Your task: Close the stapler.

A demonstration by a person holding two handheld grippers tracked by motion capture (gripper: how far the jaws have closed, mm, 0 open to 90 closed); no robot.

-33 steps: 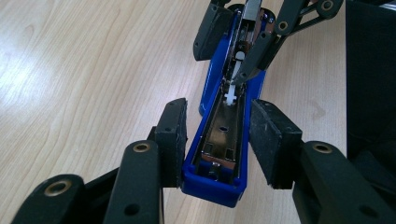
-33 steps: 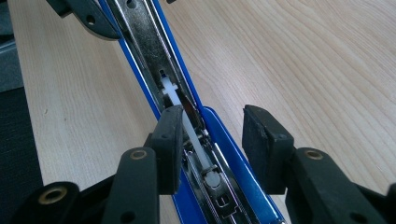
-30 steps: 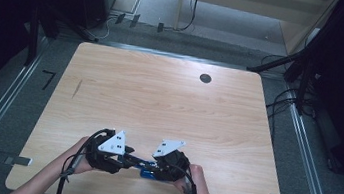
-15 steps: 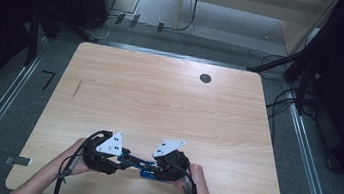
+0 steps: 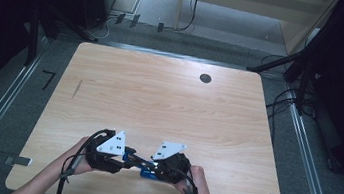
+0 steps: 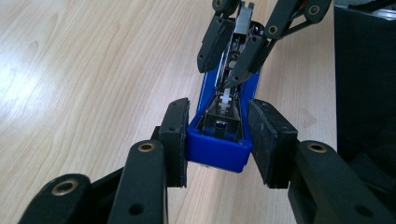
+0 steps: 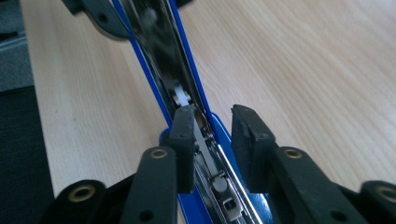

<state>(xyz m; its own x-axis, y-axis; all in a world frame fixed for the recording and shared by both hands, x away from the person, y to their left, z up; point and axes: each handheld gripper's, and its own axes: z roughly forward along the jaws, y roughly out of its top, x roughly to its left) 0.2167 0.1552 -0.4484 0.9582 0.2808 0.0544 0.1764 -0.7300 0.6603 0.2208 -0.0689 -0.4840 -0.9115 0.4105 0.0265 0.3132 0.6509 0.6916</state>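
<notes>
Left gripper view: blue stapler (image 6: 219, 140), open-topped

The table (image 5: 169, 101) is lit pretty evenly from above, while the surroundings are left almost black and the high view is kept soft and a bit grainy. A pale glare patch is seen on the wood in the left gripper view. In the right gripper view, the near stapler (image 7: 219, 186) is blurred.
</notes>
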